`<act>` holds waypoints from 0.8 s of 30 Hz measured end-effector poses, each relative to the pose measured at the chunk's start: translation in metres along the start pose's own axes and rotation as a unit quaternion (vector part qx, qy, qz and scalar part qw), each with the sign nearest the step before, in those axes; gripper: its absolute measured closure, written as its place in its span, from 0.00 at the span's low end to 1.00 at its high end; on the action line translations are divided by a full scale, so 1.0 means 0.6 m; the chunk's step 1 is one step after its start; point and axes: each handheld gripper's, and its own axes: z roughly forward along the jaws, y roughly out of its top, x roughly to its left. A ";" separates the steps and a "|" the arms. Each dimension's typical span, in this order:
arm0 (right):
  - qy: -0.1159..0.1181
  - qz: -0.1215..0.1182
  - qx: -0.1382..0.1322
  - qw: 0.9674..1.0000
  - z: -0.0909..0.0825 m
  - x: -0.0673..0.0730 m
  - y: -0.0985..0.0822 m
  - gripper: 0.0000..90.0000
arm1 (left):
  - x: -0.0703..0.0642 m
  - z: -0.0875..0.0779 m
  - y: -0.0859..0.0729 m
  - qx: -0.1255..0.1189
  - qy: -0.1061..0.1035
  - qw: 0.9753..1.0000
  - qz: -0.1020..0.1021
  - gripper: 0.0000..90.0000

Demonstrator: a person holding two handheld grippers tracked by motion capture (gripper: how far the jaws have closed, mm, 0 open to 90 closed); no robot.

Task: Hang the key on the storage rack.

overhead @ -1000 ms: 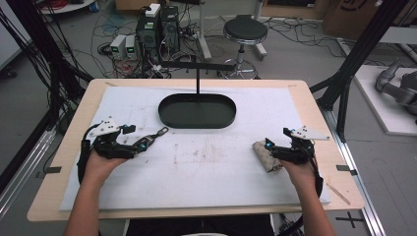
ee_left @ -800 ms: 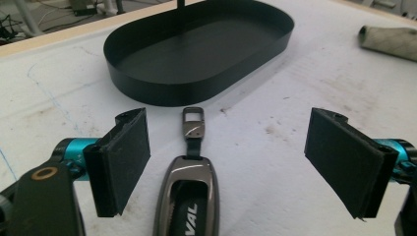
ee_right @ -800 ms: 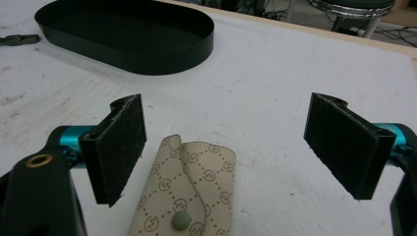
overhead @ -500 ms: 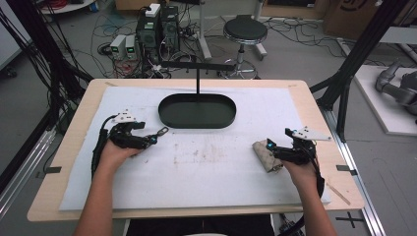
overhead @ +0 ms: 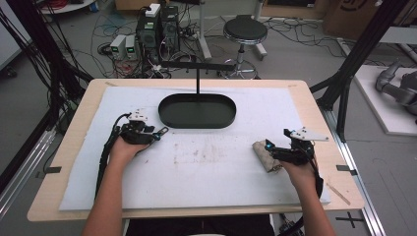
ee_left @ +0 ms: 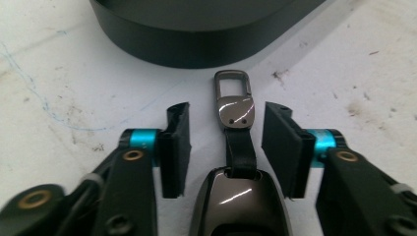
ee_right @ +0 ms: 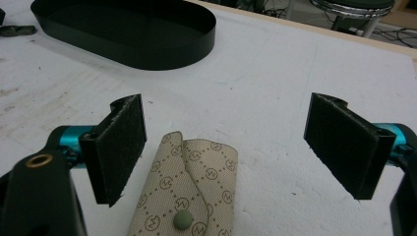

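Observation:
A dark glossy key fob (ee_left: 238,196) with a strap and a metal clasp (ee_left: 235,105) lies on the white mat between the jaws of my left gripper (ee_left: 226,110). Those jaws have just been closing, and a gap still shows on each side of the fob. In the high view the left gripper (overhead: 156,133) sits just left of the black oval tray (overhead: 196,110). My right gripper (ee_right: 226,118) stands wide open over a beige patterned pouch (ee_right: 192,196) that lies by its left pad. From above, the right gripper (overhead: 268,150) and the pouch (overhead: 264,156) are at the mat's right side.
The black oval tray (ee_left: 196,34) has a low wall and stands right ahead of the left jaws; a thin black post rises behind it. The white mat (overhead: 216,167) covers the wooden table. Cables, computers and a stool are on the floor beyond.
My left hand has moved right, closer to the black tray, and its jaws have narrowed around the key fob. The right hand and the pouch have stayed put.

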 end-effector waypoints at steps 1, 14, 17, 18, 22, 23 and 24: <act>0.000 0.000 0.000 1.000 0.000 0.000 0.000 0.18 | 0.000 0.000 0.000 0.000 0.000 1.000 0.000 0.67; -0.001 0.002 -0.004 1.000 -0.003 -0.001 0.000 0.18 | -0.011 -0.007 -0.011 -0.018 0.002 1.000 0.012 0.90; 0.000 0.005 -0.004 1.000 -0.003 0.001 0.001 0.18 | -0.015 -0.014 -0.008 -0.018 0.005 1.000 0.024 0.92; 0.000 0.005 -0.004 1.000 -0.003 0.001 0.001 0.18 | -0.016 -0.018 -0.006 -0.021 0.007 0.999 0.028 0.92; 0.002 0.003 -0.004 1.000 -0.002 0.001 0.001 0.18 | -0.021 -0.036 0.001 -0.057 0.002 0.998 0.030 0.92; 0.002 0.003 -0.004 1.000 -0.002 0.001 0.001 0.18 | -0.021 -0.042 0.002 -0.068 0.002 0.997 0.030 0.92; 0.002 0.005 -0.004 1.000 -0.002 0.002 0.001 0.18 | -0.021 -0.048 0.004 -0.080 0.002 0.996 0.028 0.92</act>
